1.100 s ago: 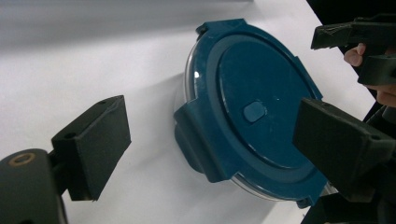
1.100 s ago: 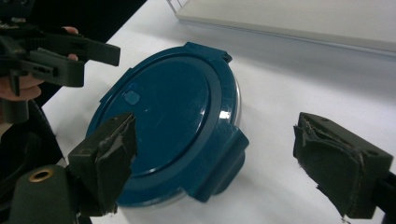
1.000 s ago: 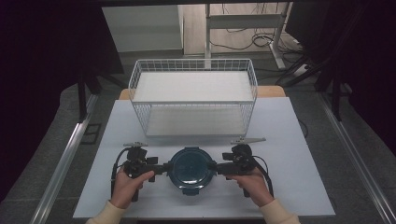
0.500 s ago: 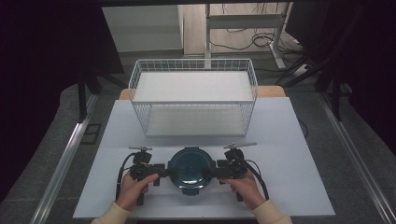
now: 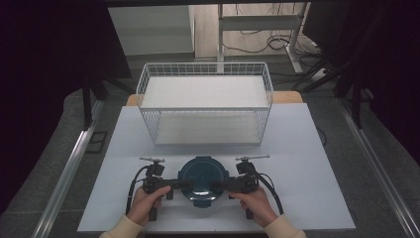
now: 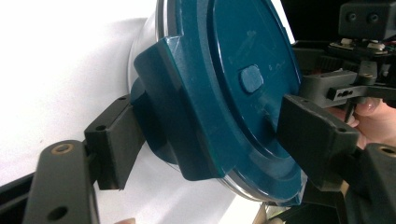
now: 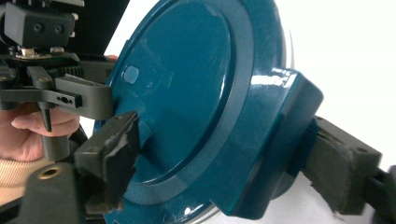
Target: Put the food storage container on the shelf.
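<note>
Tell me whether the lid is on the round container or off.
On. The teal lid covers the clear container, its side clip folded down over the rim.

Cream sleeve cuffs (image 5: 124, 229); each black hand-held gripper (image 5: 179, 185) has 2 screw-studded jaws and a cable.

One lidded container (image 5: 202, 179), one wire basket (image 5: 205, 106) (white), and two grippers.
</note>
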The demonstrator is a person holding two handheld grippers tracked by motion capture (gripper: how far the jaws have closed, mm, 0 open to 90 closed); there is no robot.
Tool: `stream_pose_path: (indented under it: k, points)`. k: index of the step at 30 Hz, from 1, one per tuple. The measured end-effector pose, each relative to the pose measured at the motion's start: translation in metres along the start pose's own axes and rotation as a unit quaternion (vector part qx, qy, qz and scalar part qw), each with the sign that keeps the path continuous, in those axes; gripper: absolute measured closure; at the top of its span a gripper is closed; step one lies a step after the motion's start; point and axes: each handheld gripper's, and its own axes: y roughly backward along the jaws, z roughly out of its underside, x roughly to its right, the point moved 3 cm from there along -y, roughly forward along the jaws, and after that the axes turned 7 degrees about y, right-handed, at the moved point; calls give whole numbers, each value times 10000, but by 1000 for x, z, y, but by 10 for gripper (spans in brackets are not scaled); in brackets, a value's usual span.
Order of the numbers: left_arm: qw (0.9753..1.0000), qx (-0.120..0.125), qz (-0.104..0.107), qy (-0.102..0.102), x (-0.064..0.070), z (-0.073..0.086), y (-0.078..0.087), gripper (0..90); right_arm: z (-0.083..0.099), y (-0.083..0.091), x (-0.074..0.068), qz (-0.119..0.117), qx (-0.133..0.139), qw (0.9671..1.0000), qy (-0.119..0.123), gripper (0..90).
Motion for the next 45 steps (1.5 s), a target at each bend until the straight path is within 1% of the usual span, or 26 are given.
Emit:
stream_pose_path:
  k: [1,4,7,10,11,13,15,17,22,26,29,33,38,45]
  points:
    - [10000,15,-12,35,0,0,0,251,0,1,1,-17,-10,10000,-59,191]
    - [9999,27,-26,105,0,0,1,261,0,4,5,-107,89,9995,-294,248]
    - [9999,68,-20,144,1,0,2,277,0,6,7,-179,139,9989,-407,278]
    - [9999,110,4,133,3,2,5,308,1,8,6,-166,198,9992,-310,288]
    - [9998,139,12,137,3,2,6,318,2,9,4,-154,193,9992,-317,291]
    - [9998,165,27,132,4,3,7,336,3,10,3,-127,271,9992,-278,298]
    - [9998,180,15,80,5,4,9,349,6,12,0,-80,381,9990,-208,305]
    - [9998,186,4,43,7,5,10,355,8,13,-1,-81,441,9988,-193,316]
    - [9995,299,-20,20,9,8,13,370,8,17,-5,-106,515,9986,8,352]
    - [9991,395,-94,-94,12,9,17,387,7,20,-7,-113,620,9980,78,382]
    - [9985,451,-200,-225,18,10,18,393,7,22,-8,-117,672,9976,93,392]
    - [9979,461,-268,-359,22,11,19,395,6,23,-9,-108,728,9972,161,398]
    - [9974,504,-248,-462,27,10,23,396,3,27,-13,-109,803,9963,298,402]
    - [9959,634,-148,-626,34,8,31,396,-2,36,-23,-105,930,9938,608,413]
